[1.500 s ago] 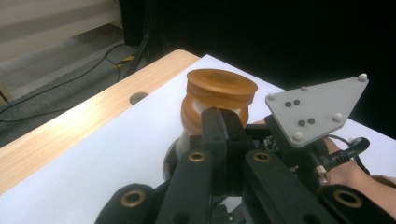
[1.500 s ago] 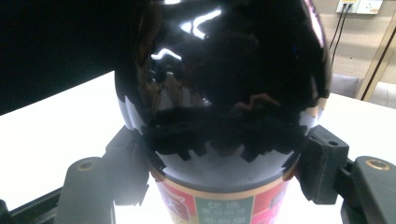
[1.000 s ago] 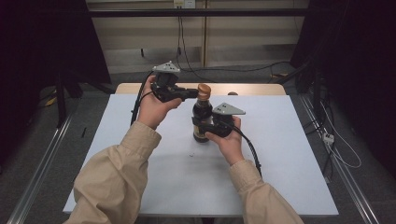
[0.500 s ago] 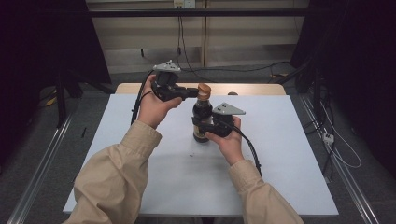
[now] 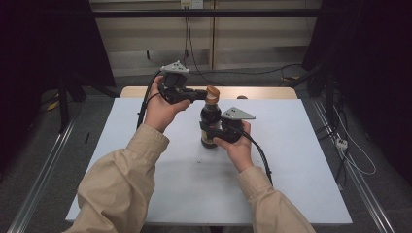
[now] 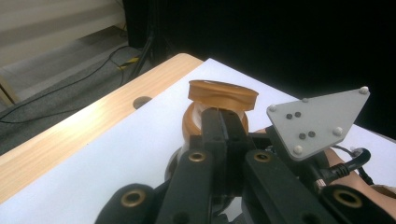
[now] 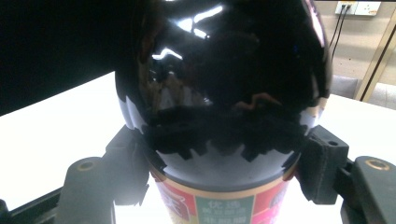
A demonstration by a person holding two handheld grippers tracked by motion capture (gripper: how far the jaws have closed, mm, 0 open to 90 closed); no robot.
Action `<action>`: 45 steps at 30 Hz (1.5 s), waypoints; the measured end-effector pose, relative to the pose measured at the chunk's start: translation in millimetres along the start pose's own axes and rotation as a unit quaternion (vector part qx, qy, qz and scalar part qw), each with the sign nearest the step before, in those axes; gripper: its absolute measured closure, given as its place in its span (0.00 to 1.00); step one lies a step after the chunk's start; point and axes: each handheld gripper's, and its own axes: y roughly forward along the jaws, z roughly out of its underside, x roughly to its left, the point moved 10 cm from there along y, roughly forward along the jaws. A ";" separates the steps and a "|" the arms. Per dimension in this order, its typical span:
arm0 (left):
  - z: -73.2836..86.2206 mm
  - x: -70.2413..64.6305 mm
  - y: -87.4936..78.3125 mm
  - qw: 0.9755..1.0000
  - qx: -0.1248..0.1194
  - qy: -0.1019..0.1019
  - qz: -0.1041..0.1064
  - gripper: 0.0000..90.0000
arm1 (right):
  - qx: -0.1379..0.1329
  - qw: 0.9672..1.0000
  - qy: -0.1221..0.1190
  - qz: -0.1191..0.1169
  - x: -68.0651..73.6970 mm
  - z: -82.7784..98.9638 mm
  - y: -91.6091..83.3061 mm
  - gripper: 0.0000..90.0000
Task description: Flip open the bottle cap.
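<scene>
A dark sauce bottle [image 5: 211, 114] with a brown cap [image 5: 212, 91] stands upright on the white table [image 5: 291, 160]. My right gripper [image 5: 209, 130] is shut on the bottle's body; in the right gripper view its jaws press both sides of the glossy black bottle [image 7: 224, 70] above a red and green label [image 7: 224, 205]. My left gripper [image 5: 203, 94] comes in from the left at cap height. Its jaws lie pressed together, with the left gripper [image 6: 225, 116] tips against the orange-brown cap [image 6: 222, 93]. The cap's top disc looks slightly tilted.
A wooden strip [image 5: 262, 92] with a round hole [image 6: 142, 100] runs along the table's far edge. The right gripper's grey plate [image 6: 317, 119] sits just right of the cap. Cables [image 5: 354, 160] lie on the floor to the right and behind.
</scene>
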 end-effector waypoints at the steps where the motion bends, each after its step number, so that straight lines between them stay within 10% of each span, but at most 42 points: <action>1: -0.5 -0.1 0.2 1.000 -0.001 0.001 0.001 1.00 | 0.000 1.000 0.001 0.000 0.2 0.0 -0.1 0.34; 45: -12.9 -0.2 5.0 1.000 -0.012 -0.004 0.000 1.00 | -0.001 1.000 0.001 -0.002 -0.3 -0.2 0.3 0.34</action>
